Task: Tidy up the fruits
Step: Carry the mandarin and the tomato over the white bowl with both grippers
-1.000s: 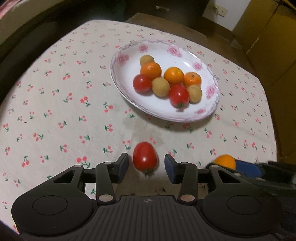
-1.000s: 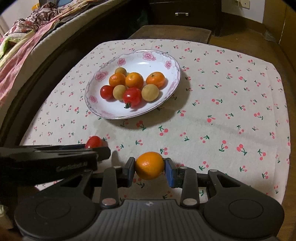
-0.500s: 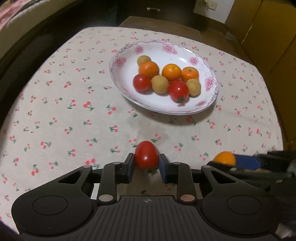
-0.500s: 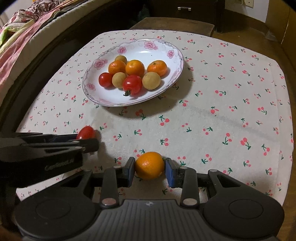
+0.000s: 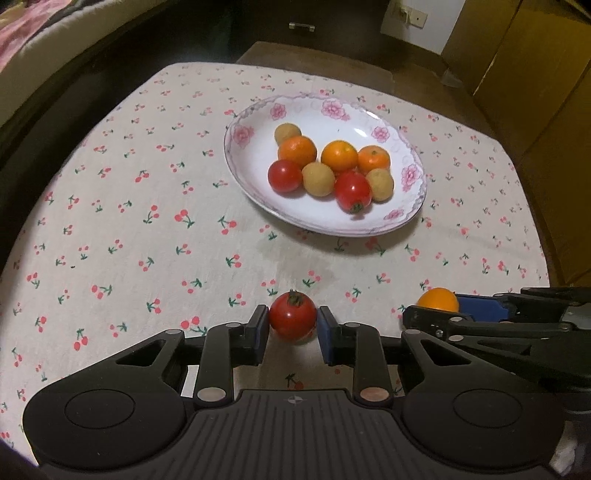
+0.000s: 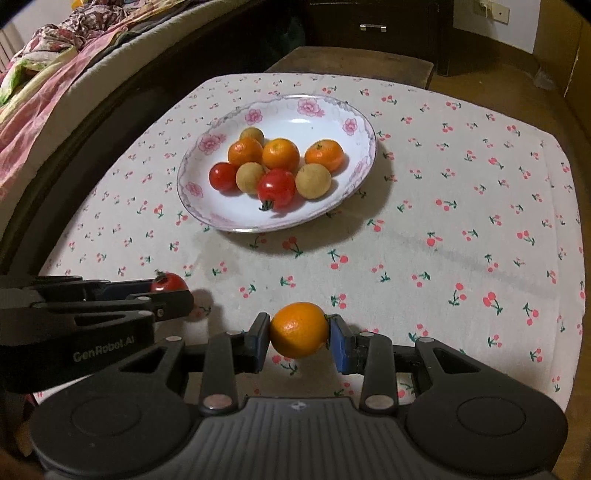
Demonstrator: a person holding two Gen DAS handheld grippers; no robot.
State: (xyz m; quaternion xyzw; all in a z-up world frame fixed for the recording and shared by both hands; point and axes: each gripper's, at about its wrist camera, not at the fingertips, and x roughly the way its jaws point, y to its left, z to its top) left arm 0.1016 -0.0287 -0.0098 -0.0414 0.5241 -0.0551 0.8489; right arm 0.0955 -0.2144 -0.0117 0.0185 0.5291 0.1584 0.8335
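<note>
My left gripper (image 5: 291,330) is shut on a red tomato (image 5: 292,320), held just above the tablecloth near the front edge. My right gripper (image 6: 298,334) is shut on an orange (image 6: 298,329), also lifted off the cloth. Each gripper shows in the other's view: the right one with the orange (image 5: 438,300) at lower right, the left one with the tomato (image 6: 169,283) at lower left. A white floral plate (image 5: 413,177) (image 6: 364,125) farther back holds several oranges, tomatoes and pale round fruits.
The table has a white cherry-print cloth (image 5: 129,229) (image 6: 461,206). A bed with bedding (image 6: 44,77) runs along the left. A dark cabinet (image 6: 369,29) and a wooden stool (image 6: 351,64) stand behind the table.
My left gripper closed on the tomato and lifted it off the cloth. My right gripper kept its hold on the orange and rose with it.
</note>
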